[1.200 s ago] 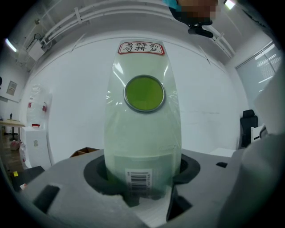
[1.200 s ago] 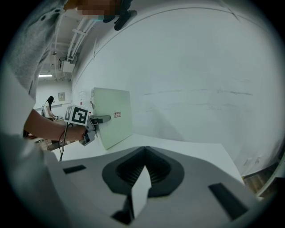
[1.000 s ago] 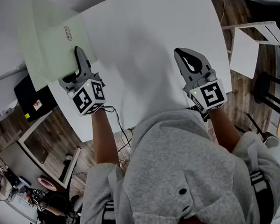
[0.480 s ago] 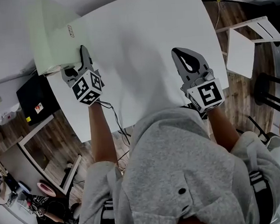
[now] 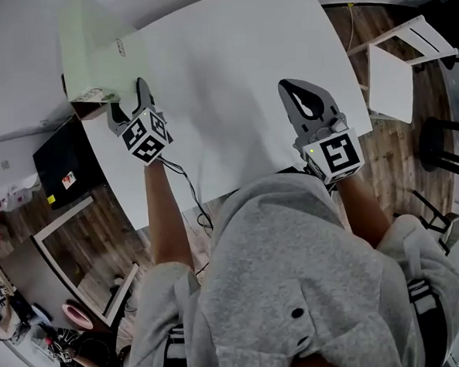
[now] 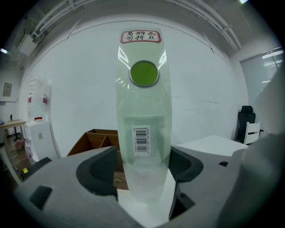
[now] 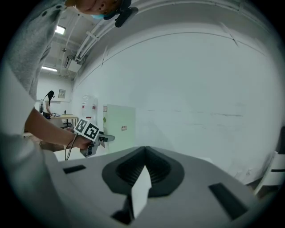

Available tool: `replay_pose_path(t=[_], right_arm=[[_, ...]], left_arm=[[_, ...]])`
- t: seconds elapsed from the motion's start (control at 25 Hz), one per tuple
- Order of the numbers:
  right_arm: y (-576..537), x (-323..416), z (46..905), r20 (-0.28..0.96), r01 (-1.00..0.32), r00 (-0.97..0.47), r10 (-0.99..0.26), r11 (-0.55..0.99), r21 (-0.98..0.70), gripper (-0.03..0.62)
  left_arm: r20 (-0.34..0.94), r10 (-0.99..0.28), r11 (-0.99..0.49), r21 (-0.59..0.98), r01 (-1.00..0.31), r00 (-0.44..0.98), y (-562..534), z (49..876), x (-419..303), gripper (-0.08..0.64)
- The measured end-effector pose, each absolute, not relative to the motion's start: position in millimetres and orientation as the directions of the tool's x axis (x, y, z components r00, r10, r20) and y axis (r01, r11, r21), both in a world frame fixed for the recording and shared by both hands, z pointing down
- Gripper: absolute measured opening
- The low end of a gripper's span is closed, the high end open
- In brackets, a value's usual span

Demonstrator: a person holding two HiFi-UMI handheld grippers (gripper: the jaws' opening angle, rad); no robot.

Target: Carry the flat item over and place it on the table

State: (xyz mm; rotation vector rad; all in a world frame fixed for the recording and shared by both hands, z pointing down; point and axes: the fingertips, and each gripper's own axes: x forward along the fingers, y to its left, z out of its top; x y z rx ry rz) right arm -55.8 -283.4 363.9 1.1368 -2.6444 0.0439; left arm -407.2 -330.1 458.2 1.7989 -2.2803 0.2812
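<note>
The pale green flat pack (image 5: pixel 89 48), in a clear sleeve with a barcode and a round green sticker, is at the upper left of the head view, on the left corner of the white table (image 5: pixel 231 78). From the right gripper view it appears to stand on edge, not lie flat, though the wide lens makes that hard to settle.

The left gripper (image 5: pixel 127 100) is at the pack's near lower corner. Its jaws are opening and already wide, with the pack between them. A sliver of light shows beside the pack on the right of the left gripper view, so the grasp looks released. A brown wooden divider box (image 6: pixel 95 138) sits just behind the pack, low in that view.

The right gripper (image 5: pixel 292 88) rests over the table at centre right, well apart from the pack, clenched on nothing.

The carrying seems done and this is the letting-go. Next, the left gripper probably needs to draw straight back along its own jaws without brushing the pack, which, if truly on edge, could topple or slide off the corner.
</note>
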Motion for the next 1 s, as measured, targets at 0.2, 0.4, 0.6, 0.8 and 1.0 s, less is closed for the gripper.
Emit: replay_pose_path(t=[0.2,0.4,0.6,0.8,1.0], right_arm=[[-258.4,-51.4,351.5,0.218,-0.723,-0.654,-0.724,0.683,0.099,0.028],[-229.4,-47.4,345.7,0.205,-0.74,-0.638,-0.742,0.665,0.104,0.028],[-205.6,-49.6,340.5,0.19,-0.747,-0.629,-0.754,0.654,0.123,0.028],[-186.0,-32.0,338.1,0.19,-0.776,-0.598,-0.778,0.622,0.103,0.028],[-170.9,-18.2,335.7,0.193,-0.786,-0.584,-0.788,0.609,0.106,0.028]], left_arm=[[0.351,-0.921,0.208,0.075,-0.975,-0.17,-320.9,465.9,-403.4,0.337],[0.366,-0.916,0.214,0.094,-0.972,-0.166,-287.2,461.4,-400.5,0.341],[0.317,-0.937,0.176,0.055,-0.983,-0.15,-248.5,434.9,-391.9,0.336],[0.282,-0.954,0.109,0.023,-0.994,-0.098,-199.9,410.2,-364.2,0.057],[0.288,-0.957,-0.009,0.031,-0.999,0.018,-160.9,397.0,-321.4,0.025]])
